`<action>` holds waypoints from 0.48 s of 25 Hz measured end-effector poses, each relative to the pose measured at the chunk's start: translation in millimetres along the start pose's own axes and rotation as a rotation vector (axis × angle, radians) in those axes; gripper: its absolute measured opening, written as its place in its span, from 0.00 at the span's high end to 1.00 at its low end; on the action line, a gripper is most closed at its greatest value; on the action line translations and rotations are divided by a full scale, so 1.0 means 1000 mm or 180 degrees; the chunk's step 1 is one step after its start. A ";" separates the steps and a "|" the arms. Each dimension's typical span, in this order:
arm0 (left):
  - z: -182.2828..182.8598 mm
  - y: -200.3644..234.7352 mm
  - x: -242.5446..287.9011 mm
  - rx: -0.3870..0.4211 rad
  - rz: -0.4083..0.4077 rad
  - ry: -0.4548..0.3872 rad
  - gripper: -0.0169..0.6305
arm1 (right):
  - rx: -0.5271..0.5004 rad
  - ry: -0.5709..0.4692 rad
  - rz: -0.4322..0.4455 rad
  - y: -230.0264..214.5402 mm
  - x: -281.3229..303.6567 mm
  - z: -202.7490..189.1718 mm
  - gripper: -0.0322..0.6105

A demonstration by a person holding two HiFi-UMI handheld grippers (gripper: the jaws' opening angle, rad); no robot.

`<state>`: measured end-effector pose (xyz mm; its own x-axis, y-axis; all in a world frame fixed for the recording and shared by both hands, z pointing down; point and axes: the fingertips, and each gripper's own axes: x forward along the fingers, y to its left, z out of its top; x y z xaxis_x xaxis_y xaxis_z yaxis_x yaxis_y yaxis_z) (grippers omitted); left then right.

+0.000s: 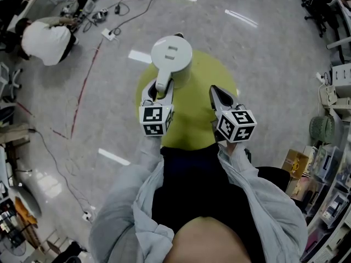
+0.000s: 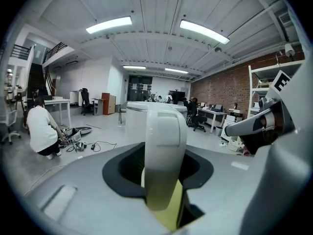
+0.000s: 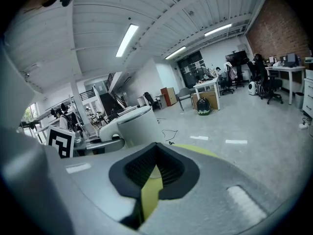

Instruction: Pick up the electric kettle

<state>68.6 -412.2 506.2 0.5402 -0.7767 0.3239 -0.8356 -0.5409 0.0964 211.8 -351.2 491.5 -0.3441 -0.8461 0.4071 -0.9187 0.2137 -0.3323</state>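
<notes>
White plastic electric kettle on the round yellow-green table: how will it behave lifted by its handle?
The white plastic electric kettle looks rigid. Its handle, between the jaws of the left gripper, sits off to one side, so it may swing. Lid closed: weight unclear.

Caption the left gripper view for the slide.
Left gripper closed on the handle of the white electric kettle, which stands on a yellow-green table.
</notes>
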 end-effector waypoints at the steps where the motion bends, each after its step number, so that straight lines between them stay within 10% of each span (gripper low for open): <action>1: 0.000 0.002 0.000 0.0006 0.0006 -0.0004 0.73 | 0.0000 0.0000 -0.0006 0.001 0.000 0.000 0.95; 12: 0.016 0.003 0.010 0.0156 -0.0010 -0.0230 0.73 | 0.0005 -0.0024 -0.0127 -0.007 -0.007 -0.001 0.95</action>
<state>73.0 -426.6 494.7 0.5501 -0.7953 0.2547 -0.8289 -0.5572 0.0507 220.1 -346.0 492.1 -0.3058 -0.8575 0.4137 -0.9313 0.1791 -0.3172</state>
